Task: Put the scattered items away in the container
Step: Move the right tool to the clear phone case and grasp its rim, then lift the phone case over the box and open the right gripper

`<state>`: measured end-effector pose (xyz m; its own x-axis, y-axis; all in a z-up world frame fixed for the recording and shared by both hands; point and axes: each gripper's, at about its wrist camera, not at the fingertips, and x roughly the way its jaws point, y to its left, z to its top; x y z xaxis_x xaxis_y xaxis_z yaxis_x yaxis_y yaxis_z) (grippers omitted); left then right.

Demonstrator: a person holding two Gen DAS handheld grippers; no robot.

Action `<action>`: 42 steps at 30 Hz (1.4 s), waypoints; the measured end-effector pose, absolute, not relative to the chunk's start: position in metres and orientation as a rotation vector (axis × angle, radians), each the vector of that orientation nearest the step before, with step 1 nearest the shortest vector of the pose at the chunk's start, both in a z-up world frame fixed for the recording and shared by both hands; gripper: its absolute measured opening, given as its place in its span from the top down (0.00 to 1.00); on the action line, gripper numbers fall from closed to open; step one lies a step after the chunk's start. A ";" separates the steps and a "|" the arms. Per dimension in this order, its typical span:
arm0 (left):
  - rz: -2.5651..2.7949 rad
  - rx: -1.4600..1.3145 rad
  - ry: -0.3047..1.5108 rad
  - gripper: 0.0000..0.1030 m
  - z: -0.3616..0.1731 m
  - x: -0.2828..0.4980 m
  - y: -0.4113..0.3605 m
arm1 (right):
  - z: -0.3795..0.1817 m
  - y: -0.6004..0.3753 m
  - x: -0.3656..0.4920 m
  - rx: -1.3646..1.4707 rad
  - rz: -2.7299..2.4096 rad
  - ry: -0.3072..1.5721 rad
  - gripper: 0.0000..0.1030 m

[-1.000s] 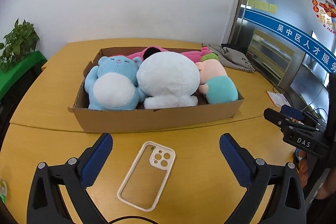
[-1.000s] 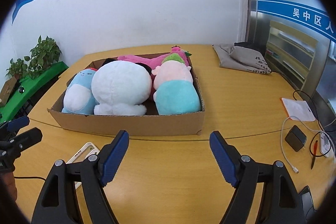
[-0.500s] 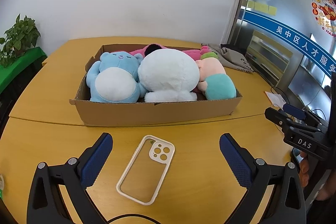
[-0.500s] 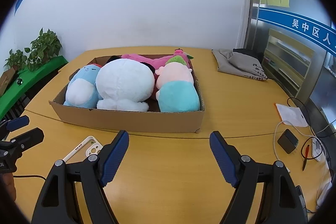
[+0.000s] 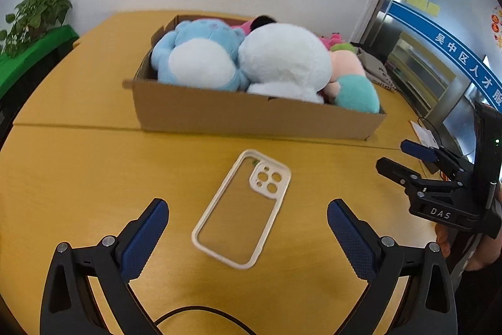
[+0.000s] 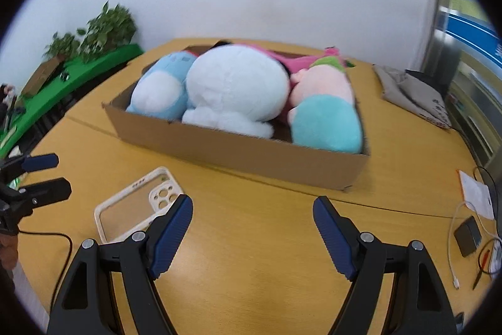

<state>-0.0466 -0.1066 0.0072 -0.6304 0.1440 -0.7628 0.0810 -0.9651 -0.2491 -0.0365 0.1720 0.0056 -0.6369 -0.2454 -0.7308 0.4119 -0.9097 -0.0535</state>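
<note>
A clear phone case with a cream rim (image 5: 243, 208) (image 6: 136, 204) lies flat on the yellow table in front of a cardboard box (image 5: 251, 116) (image 6: 238, 151). The box holds a blue plush (image 5: 200, 58), a white plush (image 5: 285, 58) (image 6: 235, 90) and a pink-and-teal plush (image 6: 323, 112). My left gripper (image 5: 248, 218) hangs open just above the case, its blue pads on either side of it and apart from it. My right gripper (image 6: 252, 217) is open over bare table to the right of the case, empty.
A grey cloth bag (image 6: 411, 91) lies at the back right. A paper slip (image 6: 477, 198), a black charger (image 6: 469, 236) with a white cable and a pen lie at the right edge. Plants on a green shelf (image 6: 94, 35) stand left. A black cable (image 5: 194, 311) runs under the left gripper.
Both grippers have sunk toward the table and rolled, so the box now looks tilted. The phone case sits larger and closer between the left pads. Both stayed open.
</note>
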 end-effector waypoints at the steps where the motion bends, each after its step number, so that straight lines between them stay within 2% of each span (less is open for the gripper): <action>1: 2.756 -1.383 -0.435 0.07 -0.002 -0.044 -0.111 | -0.005 0.160 -0.041 1.093 -2.488 0.348 0.24; 3: 2.701 -1.484 -0.496 0.23 -0.022 -0.042 -0.117 | -0.024 0.136 -0.050 1.102 -2.400 0.394 0.24; 6: 2.592 -1.624 -0.588 0.39 -0.051 -0.041 -0.119 | -0.048 0.108 -0.073 1.120 -2.312 0.365 0.25; 7: 2.569 -1.658 -0.610 0.42 -0.058 -0.042 -0.118 | -0.055 0.100 -0.081 1.128 -2.303 0.364 0.28; 8: 2.539 -1.685 -0.643 0.49 -0.065 -0.043 -0.118 | -0.062 0.092 -0.089 1.137 -2.292 0.368 0.31; 9: 2.509 -1.695 -0.681 0.60 -0.070 -0.044 -0.117 | -0.068 0.086 -0.095 1.146 -2.280 0.374 0.42; 10: 2.512 -1.682 -0.692 0.65 -0.071 -0.044 -0.116 | -0.074 0.082 -0.101 1.159 -2.269 0.384 0.54; 11: 2.505 -1.694 -0.699 0.76 -0.073 -0.045 -0.115 | -0.080 0.078 -0.105 1.178 -2.259 0.399 0.58; 12: 2.504 -1.691 -0.718 0.79 -0.074 -0.046 -0.115 | -0.085 0.075 -0.106 1.182 -2.251 0.405 0.61; 13: 2.506 -1.691 -0.732 0.80 -0.075 -0.046 -0.116 | -0.087 0.074 -0.105 1.169 -2.249 0.393 0.62; 16: 2.510 -1.693 -0.753 0.85 -0.078 -0.049 -0.119 | -0.088 0.080 -0.096 1.166 -2.232 0.375 0.83; 18: 2.527 -1.700 -0.744 0.88 -0.079 -0.049 -0.120 | -0.088 0.090 -0.083 1.187 -2.233 0.359 0.89; 24: 2.512 -1.687 -0.709 0.93 -0.084 -0.050 -0.110 | -0.089 0.139 -0.031 1.237 -2.266 0.230 0.90; 31: 2.551 -1.646 -0.485 0.95 -0.059 -0.076 -0.086 | -0.077 0.165 -0.018 1.240 -2.390 0.102 0.92; 37: 2.666 -1.403 -0.380 0.95 0.014 -0.108 -0.085 | -0.013 0.173 -0.029 1.025 -2.522 0.067 0.92; 42: 2.781 -1.179 -0.263 0.95 0.087 -0.166 -0.091 | 0.048 0.173 -0.071 0.830 -2.635 0.040 0.92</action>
<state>-0.1665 -0.0906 0.0874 -0.6927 0.1674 -0.7015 -0.0328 -0.9790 -0.2012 -0.0712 0.1727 0.0478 -0.7550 -0.3440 -0.5583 0.3609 -0.9288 0.0843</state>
